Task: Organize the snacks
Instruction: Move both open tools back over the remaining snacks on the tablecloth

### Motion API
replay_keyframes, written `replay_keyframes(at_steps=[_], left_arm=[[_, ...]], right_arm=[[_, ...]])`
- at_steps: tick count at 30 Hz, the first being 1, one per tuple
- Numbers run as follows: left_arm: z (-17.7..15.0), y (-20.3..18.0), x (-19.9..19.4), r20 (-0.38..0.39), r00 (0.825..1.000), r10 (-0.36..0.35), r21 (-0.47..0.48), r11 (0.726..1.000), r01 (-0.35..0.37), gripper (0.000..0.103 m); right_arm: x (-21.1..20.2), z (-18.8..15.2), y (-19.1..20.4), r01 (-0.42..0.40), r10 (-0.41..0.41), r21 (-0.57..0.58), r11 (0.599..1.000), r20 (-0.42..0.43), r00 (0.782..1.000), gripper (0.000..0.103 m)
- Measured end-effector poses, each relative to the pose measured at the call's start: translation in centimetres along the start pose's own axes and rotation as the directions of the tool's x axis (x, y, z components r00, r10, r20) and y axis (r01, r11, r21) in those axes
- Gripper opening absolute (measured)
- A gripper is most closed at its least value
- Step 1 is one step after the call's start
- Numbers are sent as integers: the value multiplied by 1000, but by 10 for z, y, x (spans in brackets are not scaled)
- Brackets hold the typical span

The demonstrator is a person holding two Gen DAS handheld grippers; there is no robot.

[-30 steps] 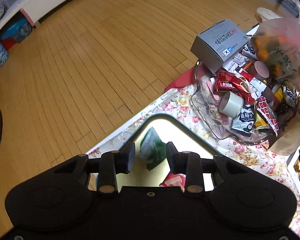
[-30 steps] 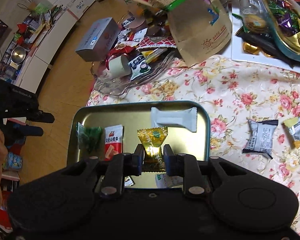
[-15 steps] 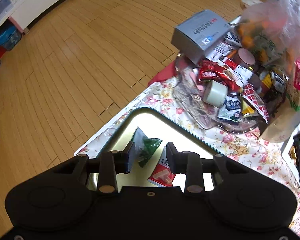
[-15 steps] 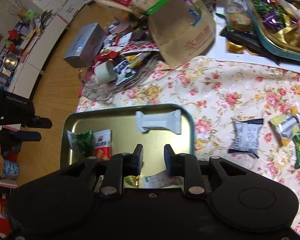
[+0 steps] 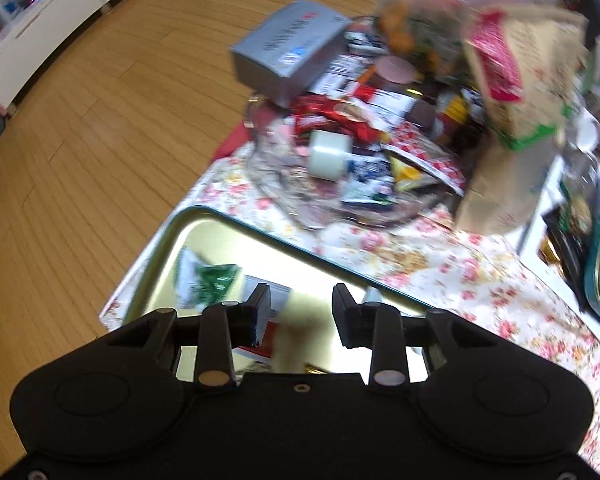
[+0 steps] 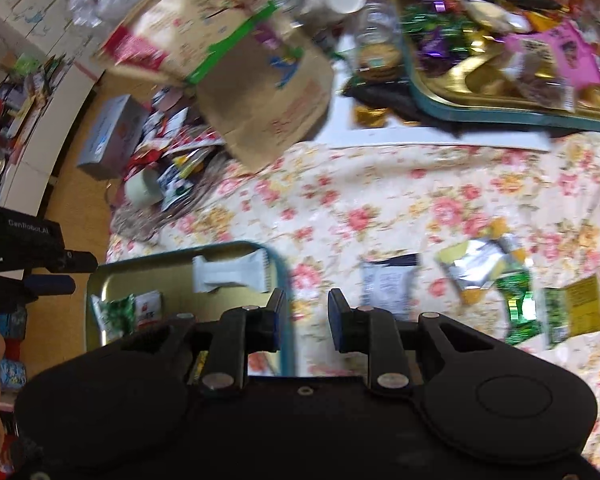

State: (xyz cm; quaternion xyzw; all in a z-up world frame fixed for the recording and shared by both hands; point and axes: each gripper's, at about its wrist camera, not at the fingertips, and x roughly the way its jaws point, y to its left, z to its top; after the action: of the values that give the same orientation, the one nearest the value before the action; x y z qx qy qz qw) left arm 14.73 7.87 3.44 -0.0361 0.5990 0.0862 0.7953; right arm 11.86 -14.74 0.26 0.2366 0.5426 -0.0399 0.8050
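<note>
Looking along the right gripper (image 6: pixel 303 314), the right wrist view alone takes in loose snacks on the floral table (image 6: pixel 380 208): a grey-white packet (image 6: pixel 386 286), a silver-and-yellow wrapper (image 6: pixel 482 262), a green foil candy (image 6: pixel 518 308) and a green-and-yellow sachet (image 6: pixel 576 310), plus a teal tray of sweets (image 6: pixel 500 108) at the far edge. Only the left wrist view shows the wooden floor (image 5: pixel 80 140) beyond the table's near-left corner. Both views show the gold tin tray (image 6: pixel 100 280) at that corner, holding a green packet (image 5: pixel 204 280), a red-and-white packet (image 6: pixel 148 308) and a white bar wrapper (image 6: pixel 230 274). The left gripper (image 5: pixel 296 312) hangs above the tray, jaws wide apart, holding nothing. The right gripper's jaws are moderately apart and empty, over the tray's right rim. Writing on the grey box (image 5: pixel 288 46) is too blurred to read; "GenRobot.AI" shows on the left gripper's body.
</note>
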Motion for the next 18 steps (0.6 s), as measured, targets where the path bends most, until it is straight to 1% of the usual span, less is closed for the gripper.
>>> replay_keyframes(at_steps=[7, 13, 18], left_arm=[[-16, -67, -1, -19, 999, -35, 135, 990, 37, 43], [-39, -125, -3, -42, 996, -75, 232, 969, 83, 43], [-56, -166, -4, -55, 994, -94, 289, 951, 106, 43]], right_arm=[[-15, 8, -46, 48, -49, 58, 997, 13, 999, 26], [-28, 9, -84, 82, -84, 97, 992, 14, 996, 26], [-40, 5, -119, 113, -116, 126, 986, 14, 993, 26]])
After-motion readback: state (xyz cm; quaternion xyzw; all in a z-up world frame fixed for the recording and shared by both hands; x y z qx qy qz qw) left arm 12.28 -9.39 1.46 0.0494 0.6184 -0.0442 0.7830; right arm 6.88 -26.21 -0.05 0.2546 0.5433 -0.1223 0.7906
